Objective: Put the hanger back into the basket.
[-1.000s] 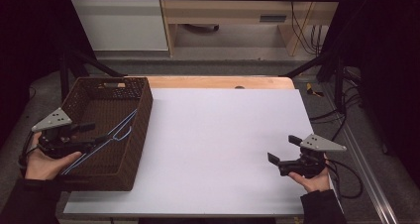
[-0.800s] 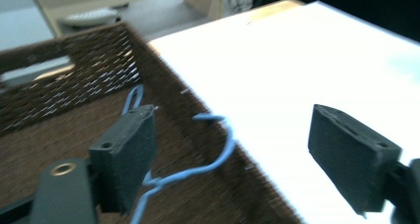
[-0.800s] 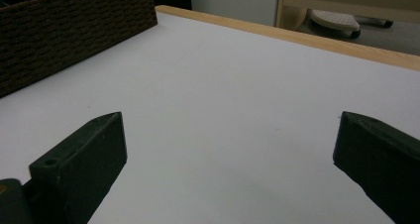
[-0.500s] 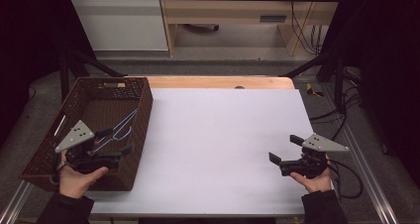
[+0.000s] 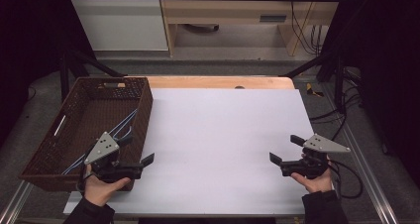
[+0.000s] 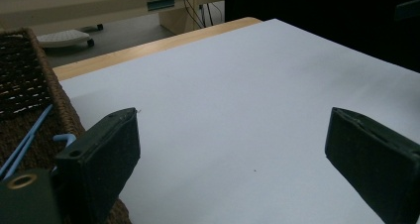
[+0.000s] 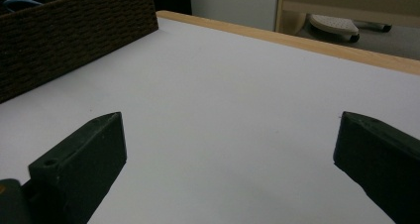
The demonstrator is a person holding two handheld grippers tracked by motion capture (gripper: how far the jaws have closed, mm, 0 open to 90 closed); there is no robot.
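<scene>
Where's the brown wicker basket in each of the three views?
High view: basket at the left, off the white sheet's left edge.
Left gripper view: its wall at the far left, beside the left-hand jaw.
Right gripper view: its wall at top left.
Shared landmark: the blue hanger lying inside it.

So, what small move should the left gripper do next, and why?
Probably the left gripper should swing back over the basket and lower toward the blue hanger. Its jaws stand wide open with nothing between them, and they point across the white table, at the basket's near right corner. The hanger lies inside the basket, just beside it. The right gripper is open too, and far off.
</scene>
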